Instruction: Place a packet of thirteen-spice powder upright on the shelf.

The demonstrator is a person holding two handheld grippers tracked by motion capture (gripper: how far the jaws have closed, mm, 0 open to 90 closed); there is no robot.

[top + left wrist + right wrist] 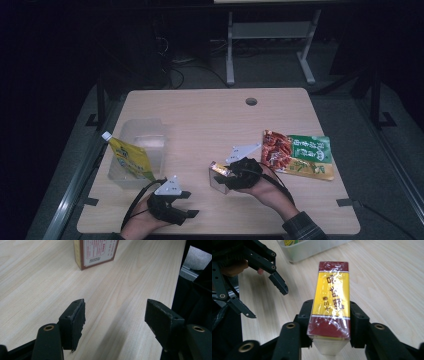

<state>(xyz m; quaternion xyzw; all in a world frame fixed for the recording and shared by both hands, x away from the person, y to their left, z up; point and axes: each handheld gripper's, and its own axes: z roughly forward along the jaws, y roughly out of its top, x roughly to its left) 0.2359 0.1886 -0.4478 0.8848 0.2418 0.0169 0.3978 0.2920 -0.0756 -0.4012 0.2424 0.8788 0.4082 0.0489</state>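
Box (331, 306), red and yellow under clear wrap, sits upright between the jaws of the right gripper (329, 325), whose pads press its two narrow sides, so it is clamped there, its lower end near the bottom of the right gripper view. From above the box (220, 172) stands near the middle of the table's (200, 115) front half, with the right gripper (235, 175) on it from the right. The left gripper (115, 322) has let go: its jaws stand wide apart over bare wood, with the box (96, 252) well ahead of them and apart. From above the left gripper (187, 204) lies just left of the box. Farther left stands a clear tub (137, 150) with a yellow pouch (131, 159) leaning in it, it seems. Right of the box lie two snack packs (297, 154).
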